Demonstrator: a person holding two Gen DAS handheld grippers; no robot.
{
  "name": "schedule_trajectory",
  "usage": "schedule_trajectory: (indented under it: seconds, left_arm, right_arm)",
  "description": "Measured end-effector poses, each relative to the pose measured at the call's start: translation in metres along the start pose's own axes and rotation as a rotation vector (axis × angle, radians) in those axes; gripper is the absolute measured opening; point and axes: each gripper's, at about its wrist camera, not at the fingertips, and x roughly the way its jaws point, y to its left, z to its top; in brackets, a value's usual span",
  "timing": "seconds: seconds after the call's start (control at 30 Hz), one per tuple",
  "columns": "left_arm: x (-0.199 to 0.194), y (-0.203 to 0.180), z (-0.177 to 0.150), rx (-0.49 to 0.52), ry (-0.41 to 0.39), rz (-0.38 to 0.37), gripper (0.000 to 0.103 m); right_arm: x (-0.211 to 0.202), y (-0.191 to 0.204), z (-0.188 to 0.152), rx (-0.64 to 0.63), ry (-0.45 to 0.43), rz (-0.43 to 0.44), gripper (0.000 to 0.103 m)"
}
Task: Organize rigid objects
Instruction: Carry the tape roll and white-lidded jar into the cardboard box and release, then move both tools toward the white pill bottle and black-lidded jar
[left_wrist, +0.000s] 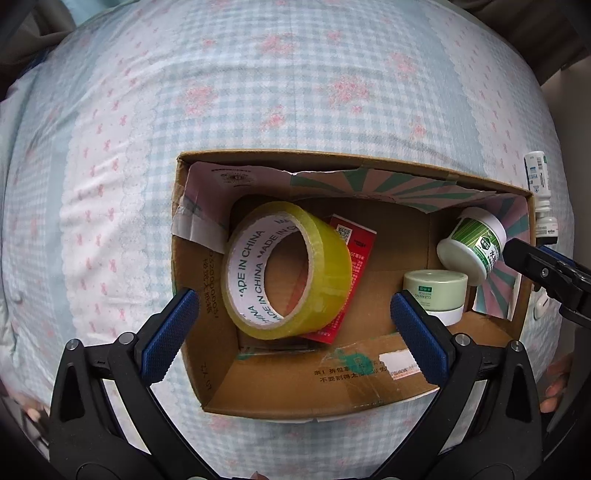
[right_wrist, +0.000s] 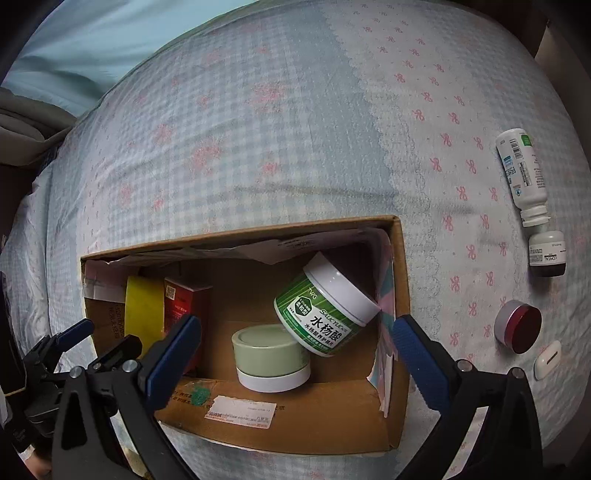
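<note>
Hovering above the open brown cardboard box (left_wrist: 280, 384), the left gripper (left_wrist: 295, 325) and the right gripper (right_wrist: 295, 354) both stand spread wide, grasping nothing. Inside lie a yellow tape roll (left_wrist: 288, 269) against a red carton (left_wrist: 354, 266), a pale green round jar (right_wrist: 269, 354), and a green-striped white-lidded tub (right_wrist: 328, 306) tilted on it. On the checked bedsheet (right_wrist: 295, 147) beside the box rest a white bottle (right_wrist: 521, 173) and a red-lidded jar (right_wrist: 519, 326).

Yellow tape roll (left_wrist: 290, 269), red box (left_wrist: 345, 280), two green jars (right_wrist: 325, 306) inside open cardboard box (right_wrist: 295, 424); bottles (right_wrist: 522, 173) on bed.
</note>
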Motion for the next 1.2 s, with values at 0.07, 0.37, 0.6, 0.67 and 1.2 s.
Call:
schedule_trajectory:
  seconds: [0.07,0.37,0.6,0.67,1.2]
  left_arm:
    - [-0.006,0.004,-0.004,-0.014,-0.012,-0.001,0.103]
    - [-0.050,0.011,-0.019,-0.049,-0.088,0.021,0.103]
    - [-0.095,0.015,-0.041,-0.071,-0.183,0.047,0.103]
    - [-0.110,0.018,-0.050,-0.081,-0.213,0.051,0.103]
    - [-0.209,0.001,-0.130,-0.015,-0.404,0.035,0.103]
  right_arm:
    - [-0.004,-0.001,-0.006,0.008,-0.009,-0.013,0.103]
    - [-0.035,0.009,-0.027,-0.039,-0.036,-0.074,0.103]
    - [-0.077,0.017,-0.051,-0.079,-0.108,-0.101,0.103]
    - [-0.091,0.022,-0.060,-0.099,-0.126,-0.113,0.103]
    - [-0.189,0.009,-0.166,-0.050,-0.291,-0.144,0.103]
